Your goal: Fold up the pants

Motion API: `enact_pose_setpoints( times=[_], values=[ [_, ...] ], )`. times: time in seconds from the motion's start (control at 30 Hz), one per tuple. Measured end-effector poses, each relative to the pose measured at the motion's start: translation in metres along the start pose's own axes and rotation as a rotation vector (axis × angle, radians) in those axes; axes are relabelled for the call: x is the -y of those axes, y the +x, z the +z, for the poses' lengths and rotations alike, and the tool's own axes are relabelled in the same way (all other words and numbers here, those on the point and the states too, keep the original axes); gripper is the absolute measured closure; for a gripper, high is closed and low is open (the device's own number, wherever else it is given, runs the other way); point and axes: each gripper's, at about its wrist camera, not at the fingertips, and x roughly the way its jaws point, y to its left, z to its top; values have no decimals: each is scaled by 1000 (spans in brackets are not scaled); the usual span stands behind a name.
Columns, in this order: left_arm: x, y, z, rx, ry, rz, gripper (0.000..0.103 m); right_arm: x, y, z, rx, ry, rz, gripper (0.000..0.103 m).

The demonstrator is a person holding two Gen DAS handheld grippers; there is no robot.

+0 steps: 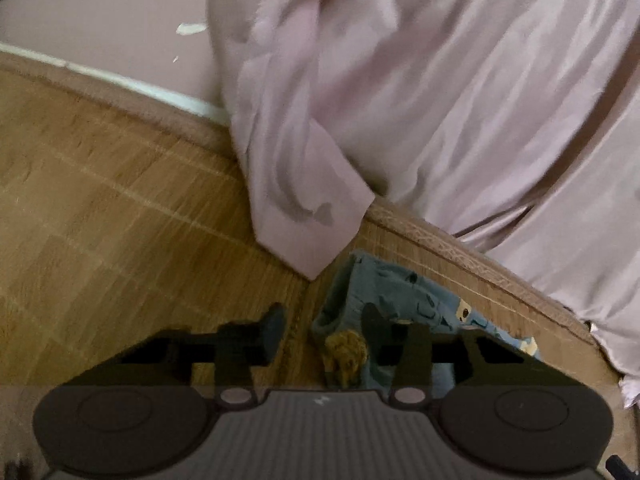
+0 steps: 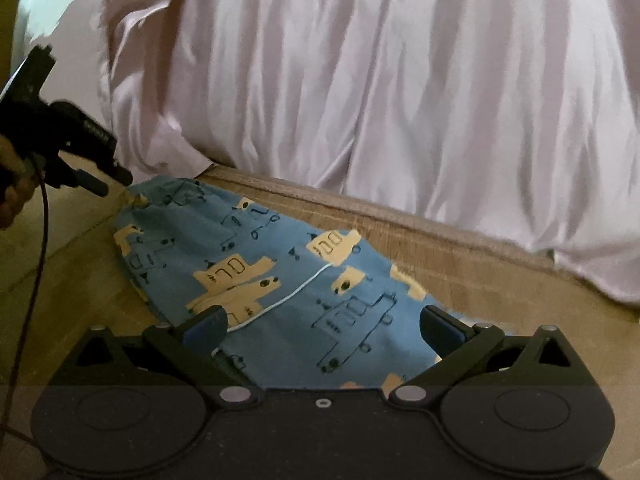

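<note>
Here, pants [image 2: 280,280] partly hidden behind both gripper bodies; we cannot make out their near edge.
Right gripper [image 2: 320,328] jaws wide apart, blue printed cloth lying between them on the woven mat [image 2: 480,272]. Left gripper [image 1: 320,332] jaws apart at the garment's far corner. Pale pink sheet [image 2: 400,100] drapes just behind; a dark cable [image 2: 28,280] trails left.

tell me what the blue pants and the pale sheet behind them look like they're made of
Blue pants: likely soft matte cotton knit; dull printed surface, limp creases. Pale sheet: looks like satin or a similar smooth synthetic; bright sheen along its long hanging folds. Neither can be confirmed by look alone.
</note>
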Motion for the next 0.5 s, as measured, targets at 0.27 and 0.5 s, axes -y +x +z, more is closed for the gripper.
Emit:
enact_pose_setpoints(
  times=[0.27, 0.5],
  values=[
    [21, 7, -10, -12, 175, 6, 91, 1, 33, 4, -80, 46, -15, 5],
    [37, 16, -19, -5, 289, 106, 67, 6, 48, -8, -185, 95, -21, 5]
  ],
)
